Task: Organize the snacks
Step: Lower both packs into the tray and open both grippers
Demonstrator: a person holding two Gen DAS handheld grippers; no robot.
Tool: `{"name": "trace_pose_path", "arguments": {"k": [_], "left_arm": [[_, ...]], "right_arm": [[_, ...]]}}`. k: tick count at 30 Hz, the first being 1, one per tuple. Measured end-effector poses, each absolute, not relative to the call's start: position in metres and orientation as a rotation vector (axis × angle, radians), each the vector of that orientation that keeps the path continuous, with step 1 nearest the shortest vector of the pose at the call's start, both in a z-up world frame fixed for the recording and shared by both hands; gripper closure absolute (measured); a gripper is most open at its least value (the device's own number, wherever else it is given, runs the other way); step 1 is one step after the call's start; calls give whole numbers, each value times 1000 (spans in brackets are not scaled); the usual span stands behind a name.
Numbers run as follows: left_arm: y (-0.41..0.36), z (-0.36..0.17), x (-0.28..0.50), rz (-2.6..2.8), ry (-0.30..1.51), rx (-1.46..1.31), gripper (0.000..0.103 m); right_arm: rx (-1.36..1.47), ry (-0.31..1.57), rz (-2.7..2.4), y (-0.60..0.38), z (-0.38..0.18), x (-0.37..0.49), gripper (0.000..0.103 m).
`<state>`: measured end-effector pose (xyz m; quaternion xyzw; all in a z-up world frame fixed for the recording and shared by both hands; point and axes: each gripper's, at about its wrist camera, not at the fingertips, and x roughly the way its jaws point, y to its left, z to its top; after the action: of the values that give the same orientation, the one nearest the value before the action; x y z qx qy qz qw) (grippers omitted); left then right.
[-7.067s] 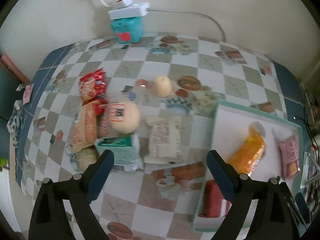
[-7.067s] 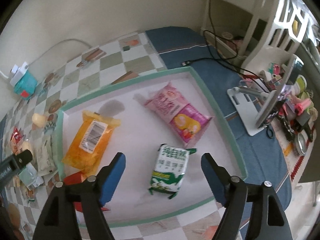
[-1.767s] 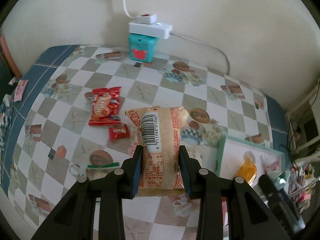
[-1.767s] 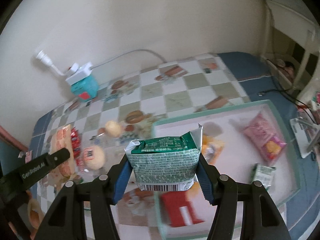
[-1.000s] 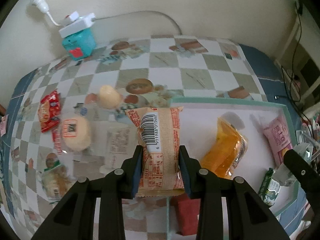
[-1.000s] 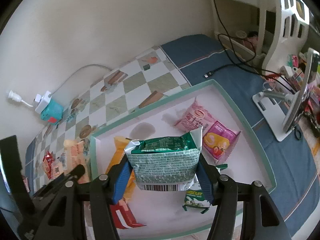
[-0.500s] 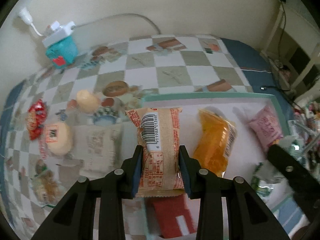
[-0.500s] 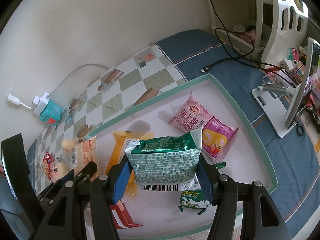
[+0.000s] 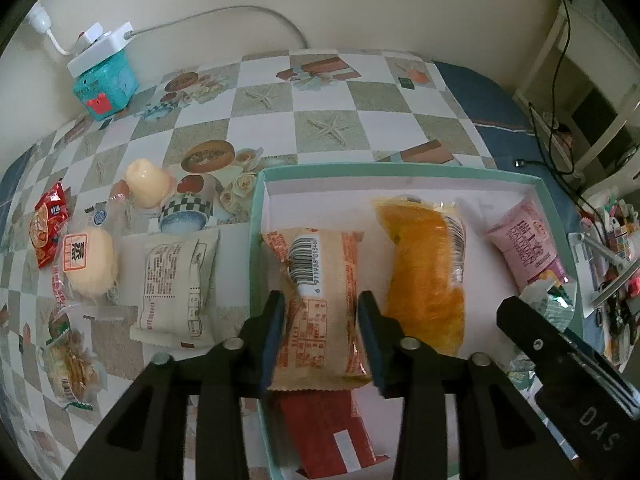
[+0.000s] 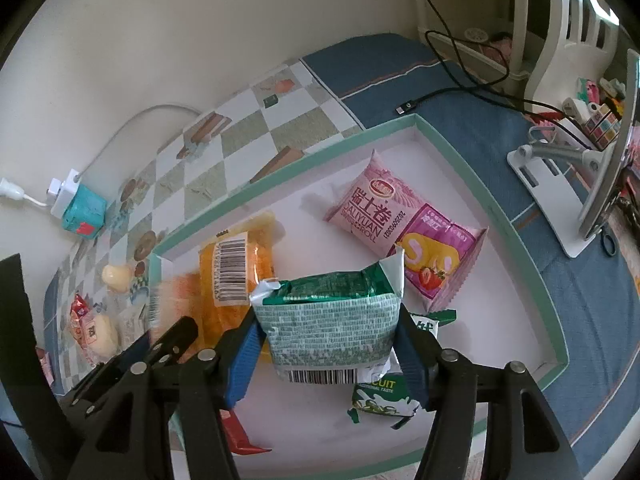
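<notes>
Checkered table, tray [image 9: 256, 240] | left tongs [image 9: 322, 320] pinch tan packet [image 9: 320, 304] | right tongs [image 10: 330, 354] pinch green packet [image 10: 332, 320]

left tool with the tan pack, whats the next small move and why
Probably lower and open. The left tool grips the tan pack over the tray, in the bare strip between the tray's left wall and the orange pack. The red pack lies just nearer, so setting it down slightly farther in would avoid stacking. The right tool holds a green pack over the other side.
</notes>
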<state>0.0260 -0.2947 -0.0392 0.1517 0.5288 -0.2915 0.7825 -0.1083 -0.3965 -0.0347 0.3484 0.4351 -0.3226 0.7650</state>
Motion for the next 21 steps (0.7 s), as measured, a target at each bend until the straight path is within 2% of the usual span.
{"name": "trace_pose_path", "arguments": {"k": [2, 21], "left_arm": [[-295, -37, 25, -624, 1130, 336, 45], [-275, -19, 40, -525, 1131, 303, 37]], "right_arm": [[757, 947, -703, -396, -34, -108, 37], [759, 956, -711, -397, -33, -110, 33]]}}
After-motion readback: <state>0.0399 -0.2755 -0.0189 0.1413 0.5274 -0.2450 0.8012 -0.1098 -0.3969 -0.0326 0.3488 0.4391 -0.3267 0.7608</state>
